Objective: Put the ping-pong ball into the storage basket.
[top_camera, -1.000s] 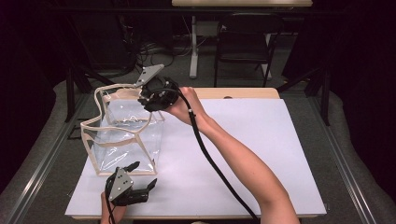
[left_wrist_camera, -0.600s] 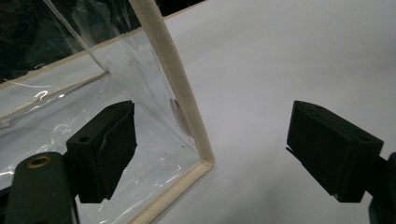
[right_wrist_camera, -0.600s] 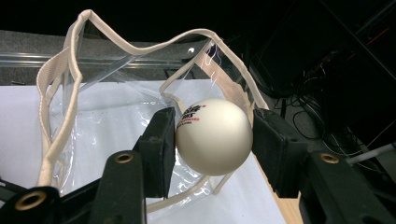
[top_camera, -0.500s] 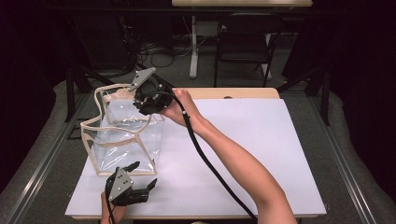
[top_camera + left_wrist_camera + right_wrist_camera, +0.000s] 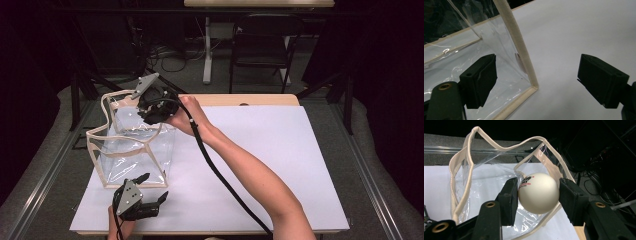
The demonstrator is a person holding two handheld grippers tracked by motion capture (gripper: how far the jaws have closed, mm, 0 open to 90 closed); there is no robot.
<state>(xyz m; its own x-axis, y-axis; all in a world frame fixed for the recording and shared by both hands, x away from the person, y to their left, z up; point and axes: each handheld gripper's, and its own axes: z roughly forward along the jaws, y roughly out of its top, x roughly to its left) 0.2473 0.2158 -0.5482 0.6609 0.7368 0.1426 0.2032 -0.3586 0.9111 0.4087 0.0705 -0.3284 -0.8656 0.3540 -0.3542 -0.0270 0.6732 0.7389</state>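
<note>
Ping-pong ball (image 5: pixel 538 193), white with small printed lettering, sits clamped between both pads of the right gripper (image 5: pixel 538 195), over the open mouth of the clear plastic bag (image 5: pixel 132 150). Cream trim (image 5: pixel 461 165) of the bag's rim lies just beyond the jaws. Left gripper (image 5: pixel 536 82) rests low on the white table sheet (image 5: pixel 280 150), jaws spread wide and empty, bag's near corner edge (image 5: pixel 520 50) standing between them, untouched.

A white board (image 5: pixel 300 165) covers the wooden desk (image 5: pixel 260 100); a black folding chair (image 5: pixel 262 47) and floor cables (image 5: pixel 167 57) lie beyond.
</note>
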